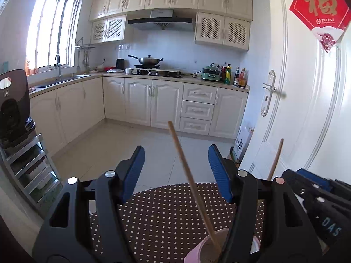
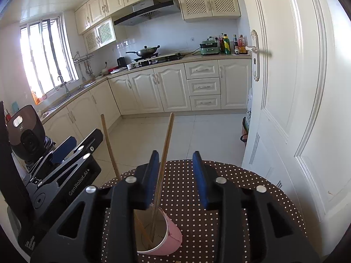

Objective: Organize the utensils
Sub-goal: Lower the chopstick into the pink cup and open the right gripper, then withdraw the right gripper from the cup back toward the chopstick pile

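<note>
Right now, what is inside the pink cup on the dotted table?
Two wooden chopsticks stand inside the pink cup, leaning on its rim. The cup's lower inside is partly hidden by the right tool, so anything else there cannot be seen.

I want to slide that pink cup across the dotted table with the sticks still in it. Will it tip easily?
Probably yes. The pink cup looks like thin paper, so likely light. Two long chopsticks lean well above its rim, raising the weight. The dotted tablecloth may drag at its base; a low push seems safer.
</note>
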